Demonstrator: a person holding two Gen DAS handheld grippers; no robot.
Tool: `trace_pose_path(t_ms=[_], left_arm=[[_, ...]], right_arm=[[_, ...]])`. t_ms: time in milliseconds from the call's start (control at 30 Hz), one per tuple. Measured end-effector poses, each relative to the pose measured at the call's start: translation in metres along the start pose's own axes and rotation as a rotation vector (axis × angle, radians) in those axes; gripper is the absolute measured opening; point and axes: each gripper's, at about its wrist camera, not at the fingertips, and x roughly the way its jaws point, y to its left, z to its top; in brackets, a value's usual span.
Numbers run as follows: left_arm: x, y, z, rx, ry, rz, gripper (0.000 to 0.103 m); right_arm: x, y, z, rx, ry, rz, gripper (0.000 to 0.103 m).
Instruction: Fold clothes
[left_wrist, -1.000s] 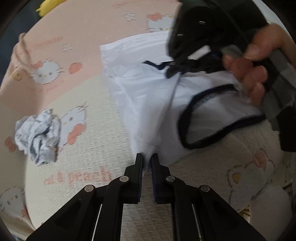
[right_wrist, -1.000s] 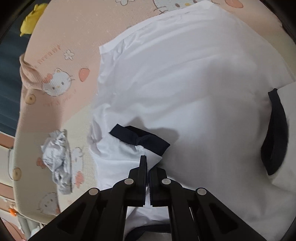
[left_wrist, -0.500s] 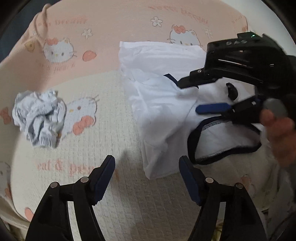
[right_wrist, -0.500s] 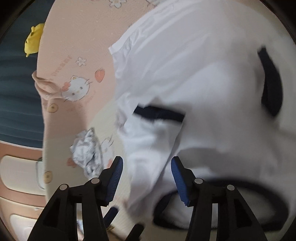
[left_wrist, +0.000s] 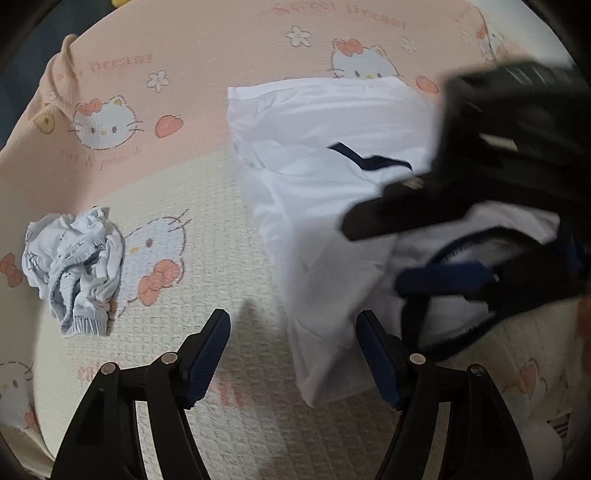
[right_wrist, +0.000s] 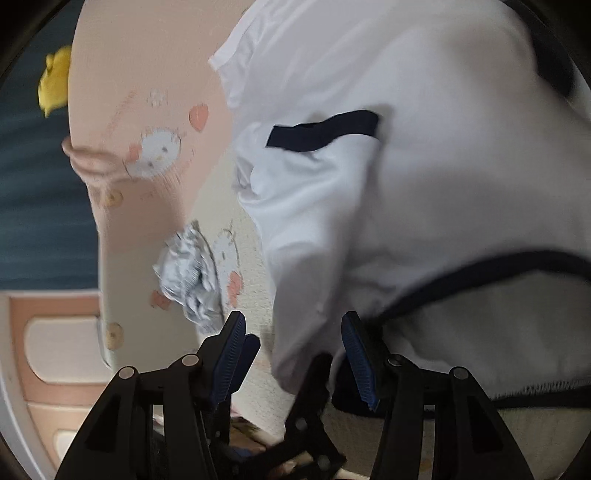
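A white T-shirt (left_wrist: 314, 229) with navy trim lies on a bed cover, one sleeve folded inward so that its navy cuff (left_wrist: 369, 158) rests on the body. My left gripper (left_wrist: 291, 354) hovers over the shirt's near corner; its jaws are closing, and the cloth below them is not pressed by the pads. My right gripper (left_wrist: 380, 254), blurred, stands open over the collar (left_wrist: 436, 332). In the right wrist view the shirt (right_wrist: 424, 184) fills the frame. There the right gripper (right_wrist: 293, 358) is open above the shirt's edge, nothing pinched.
A crumpled pale garment (left_wrist: 74, 269) (right_wrist: 188, 277) lies on the left of the cream and pink cartoon-cat cover (left_wrist: 166, 177). A yellow toy (right_wrist: 55, 81) sits past the bed's far edge over dark floor (right_wrist: 29, 184). A hand (left_wrist: 583, 332) shows at the right edge.
Both grippers, shut on the shirt a second ago, have let go and opened. The left one has drawn back from the corner. The sleeve now lies folded on the shirt.
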Motion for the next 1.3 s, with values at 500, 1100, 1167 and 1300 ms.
trace_pose_path(t_ms=[500,1100,1167,1300], left_arm=[[0.011,-0.001,-0.001,0.044,-0.007,-0.04,0.009],[-0.002,0.013,-0.029,0.073,0.021,0.066,0.007],[-0.003,0.019,-0.025,0.023,0.04,0.032,0.008],[-0.01,0.035,-0.024,-0.12,0.07,-0.083,0.013]], right_arm=[[0.017,0.008,0.015,-0.096,-0.092,-0.034,0.018],[0.012,0.01,0.011,-0.186,-0.103,-0.203,0.005],[0.01,0.012,0.01,-0.204,-0.109,-0.205,0.005],[0.007,0.02,0.009,-0.241,-0.12,-0.203,0.005]])
